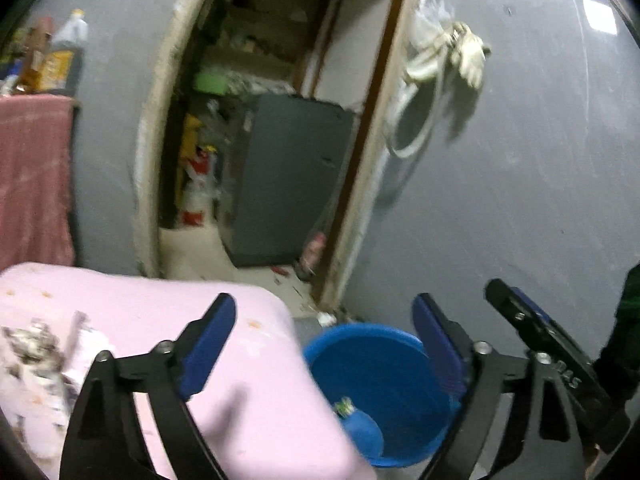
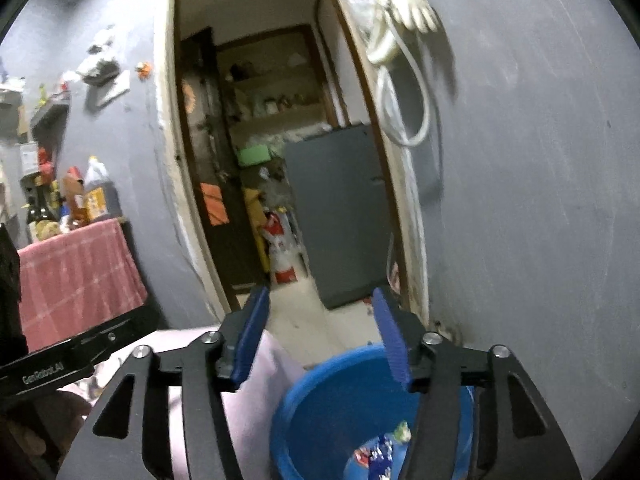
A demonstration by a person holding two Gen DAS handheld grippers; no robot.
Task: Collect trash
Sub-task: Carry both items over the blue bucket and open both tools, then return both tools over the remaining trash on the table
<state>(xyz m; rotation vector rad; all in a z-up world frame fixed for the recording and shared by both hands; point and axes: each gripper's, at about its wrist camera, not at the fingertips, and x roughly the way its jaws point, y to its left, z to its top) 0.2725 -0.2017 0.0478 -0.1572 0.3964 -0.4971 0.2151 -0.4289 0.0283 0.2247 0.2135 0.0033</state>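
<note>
Both tools stand spread with nothing between their blue pads. The left tool (image 1: 324, 344) hangs over the edge of the pink-covered table (image 1: 248, 360), its right finger above the rim of the blue bucket (image 1: 384, 392). Scraps of trash (image 1: 36, 352) lie on the pink cover, well to the left of that tool. The right tool (image 2: 320, 340) hovers above the blue bucket (image 2: 320, 408), where a colourful wrapper (image 2: 376, 452) lies at the bottom, below and just right of its pads. Behind, a doorway (image 2: 280, 160) opens in the grey wall (image 2: 520, 200).
</note>
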